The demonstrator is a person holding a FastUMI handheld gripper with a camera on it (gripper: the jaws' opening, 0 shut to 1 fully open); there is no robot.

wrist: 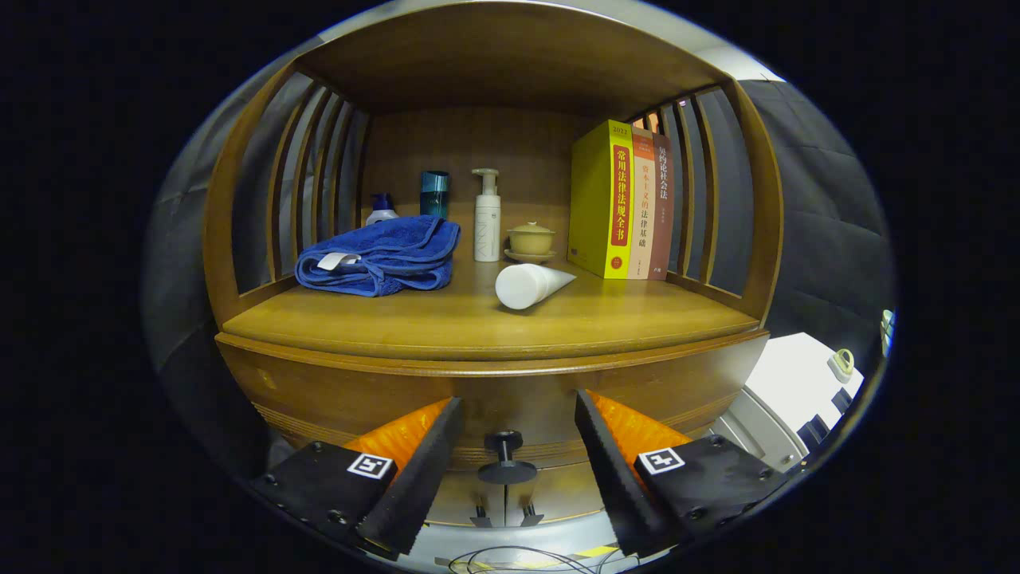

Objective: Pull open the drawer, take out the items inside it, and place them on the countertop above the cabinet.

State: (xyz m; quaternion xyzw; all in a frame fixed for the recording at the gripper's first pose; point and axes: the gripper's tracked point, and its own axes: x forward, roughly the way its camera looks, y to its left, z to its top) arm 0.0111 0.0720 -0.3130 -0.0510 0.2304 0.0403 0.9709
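Our gripper (514,442) has its black fingers spread wide either side of the small black drawer knob (505,456), lined up to close on it; the brown wooden drawer (351,399) looks shut, so its contents stay hidden; a white tube (530,285) already lies on the wooden worktop (446,323) above.

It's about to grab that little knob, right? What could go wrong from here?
The tool is open, its fingers either side of the small black knob on the drawer without touching it; closing off-centre, they might slip off when pulling. A sharp tug could shake the countertop, where the white tube lies on its side and might roll. The towel, pump bottle and books leave limited room for what comes out.
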